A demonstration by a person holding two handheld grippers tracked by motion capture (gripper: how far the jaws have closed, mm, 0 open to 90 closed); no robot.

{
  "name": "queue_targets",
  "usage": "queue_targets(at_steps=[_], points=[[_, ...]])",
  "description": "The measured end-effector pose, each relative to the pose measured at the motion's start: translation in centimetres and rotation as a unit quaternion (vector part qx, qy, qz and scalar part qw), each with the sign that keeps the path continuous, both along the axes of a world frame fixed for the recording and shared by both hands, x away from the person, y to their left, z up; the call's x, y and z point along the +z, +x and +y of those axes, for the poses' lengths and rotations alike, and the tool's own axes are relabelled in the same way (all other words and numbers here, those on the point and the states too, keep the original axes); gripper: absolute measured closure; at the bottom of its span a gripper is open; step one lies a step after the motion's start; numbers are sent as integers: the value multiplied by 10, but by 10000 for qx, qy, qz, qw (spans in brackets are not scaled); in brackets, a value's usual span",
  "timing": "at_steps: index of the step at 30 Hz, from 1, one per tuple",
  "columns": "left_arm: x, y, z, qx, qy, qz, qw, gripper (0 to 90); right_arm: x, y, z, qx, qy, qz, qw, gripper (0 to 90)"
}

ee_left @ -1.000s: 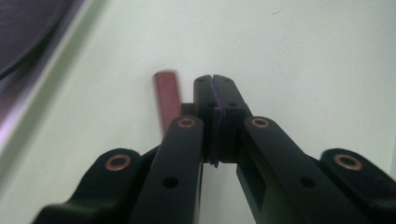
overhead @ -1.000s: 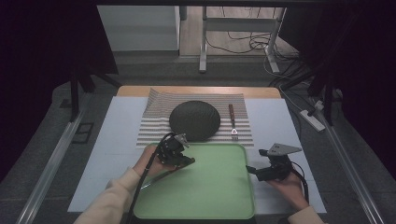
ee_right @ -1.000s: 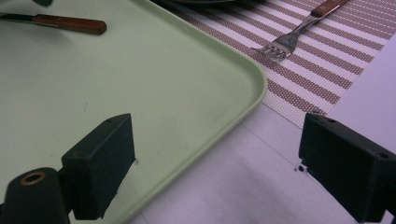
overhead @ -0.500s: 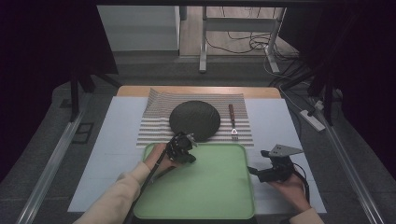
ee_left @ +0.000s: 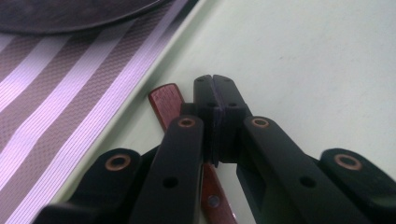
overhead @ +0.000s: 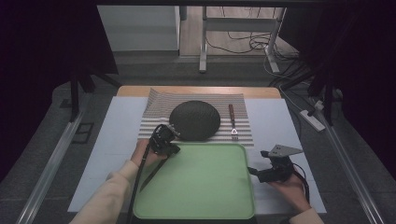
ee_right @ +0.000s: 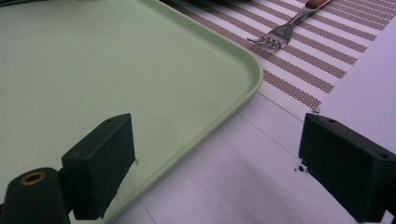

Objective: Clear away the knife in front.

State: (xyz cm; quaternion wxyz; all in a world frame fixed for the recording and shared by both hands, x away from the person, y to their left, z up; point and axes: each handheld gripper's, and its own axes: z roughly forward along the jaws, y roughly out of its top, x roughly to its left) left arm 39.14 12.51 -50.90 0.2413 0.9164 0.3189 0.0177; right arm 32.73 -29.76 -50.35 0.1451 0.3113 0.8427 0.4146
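Observation:
A green tray (overhead: pixel 205 186) lies at the table's near side. A red-handled knife (ee_left: pixel 164 100) rests on the tray's far left corner, its blade (overhead: pixel 148 177) pointing toward the person. My left gripper (overhead: pixel 169 142) hovers right over the handle with its jaws shut flush (ee_left: pixel 214 88), the handle running beneath them. My right gripper (overhead: pixel 256 171) is open beside the tray's right rim (ee_right: pixel 243 93), one finger (ee_right: pixel 100 163) over the tray and the other over the white table cover, nothing between them.
A dark round plate (overhead: pixel 194 120) sits on a striped placemat (overhead: pixel 154 109) behind the tray, with a fork (overhead: pixel 232 122) to its right, also near the tray corner (ee_right: pixel 280 32). A power strip (overhead: pixel 312 119) lies off the table's right side.
My left gripper has moved from over the tray's left part toward the far left corner, close to the plate's edge. The right gripper has stayed still and open.

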Motion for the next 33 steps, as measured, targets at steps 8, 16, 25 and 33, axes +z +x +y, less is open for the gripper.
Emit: queue_targets(at_steps=[8, 16, 25, 33], points=[[-2, -5, 20, 272, 55, 4, 9996, 886, 0, 0, 0, 5, -5, -2, 10000, 104], [-2, -15, 43, 555, 81, -75, 9984, 886, 0, 0, 0, 4, -11, -4, 10000, 104], [-5, -24, 63, 769, -43, -68, 9970, 886, 0, 0, 1, -2, -24, 4, 10000, 104], [-7, -26, 67, 813, -96, -39, 9966, 886, -1, 0, 1, -6, -33, 10, 10000, 104]])
